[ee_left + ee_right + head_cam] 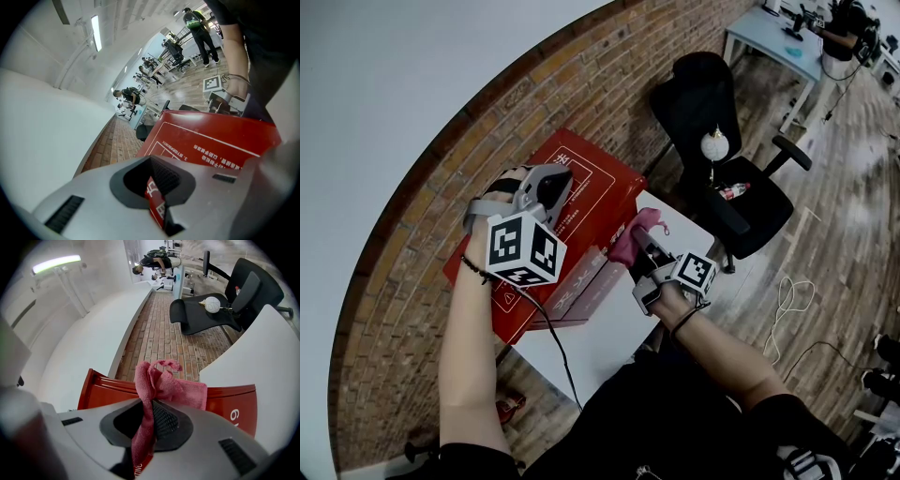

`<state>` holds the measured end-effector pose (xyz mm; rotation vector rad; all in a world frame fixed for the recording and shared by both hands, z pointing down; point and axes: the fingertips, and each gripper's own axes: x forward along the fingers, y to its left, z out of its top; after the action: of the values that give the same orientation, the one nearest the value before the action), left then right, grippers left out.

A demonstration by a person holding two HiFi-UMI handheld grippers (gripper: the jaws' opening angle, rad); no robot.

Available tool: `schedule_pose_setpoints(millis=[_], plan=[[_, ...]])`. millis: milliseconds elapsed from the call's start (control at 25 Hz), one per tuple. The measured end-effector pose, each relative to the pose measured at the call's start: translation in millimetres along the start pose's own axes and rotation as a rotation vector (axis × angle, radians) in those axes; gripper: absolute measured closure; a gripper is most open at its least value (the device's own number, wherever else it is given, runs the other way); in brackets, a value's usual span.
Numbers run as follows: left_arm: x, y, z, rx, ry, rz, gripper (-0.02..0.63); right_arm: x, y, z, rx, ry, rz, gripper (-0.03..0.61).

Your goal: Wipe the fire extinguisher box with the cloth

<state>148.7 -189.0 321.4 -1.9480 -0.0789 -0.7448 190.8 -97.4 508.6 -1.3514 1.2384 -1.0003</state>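
Observation:
The red fire extinguisher box [581,220] lies on a white table [609,333] against the brick wall. My left gripper [555,187] rests shut on the box's top face, and the printed red panel [211,140] fills the left gripper view beyond the left gripper [157,187]. My right gripper [643,251] is shut on a pink cloth [631,234] and holds it against the box's right end. In the right gripper view the cloth [161,383] bunches above the right gripper [151,406], with the box's red edge [101,392] just behind it.
A black office chair [722,131] stands to the right of the table with a white ball-shaped thing [715,145] and a small bottle on it. A light blue desk [778,37] is further back. Cables [787,300] lie on the wooden floor. Brick wall [403,291] runs behind the box.

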Motion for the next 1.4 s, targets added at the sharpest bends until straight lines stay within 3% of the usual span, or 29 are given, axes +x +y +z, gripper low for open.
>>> schedule_pose_setpoints(millis=[320,1400], plan=[[0.7,-0.1,0.6,0.0,0.001,0.0,0.586,0.4,-19.9,-3.4,0.04,-0.008,-0.039,0.514],[0.8,0.9,-0.7,-0.001,0.001,0.002,0.586,0.3,-56.8,-8.7,-0.001,0.023,-0.106,0.514]])
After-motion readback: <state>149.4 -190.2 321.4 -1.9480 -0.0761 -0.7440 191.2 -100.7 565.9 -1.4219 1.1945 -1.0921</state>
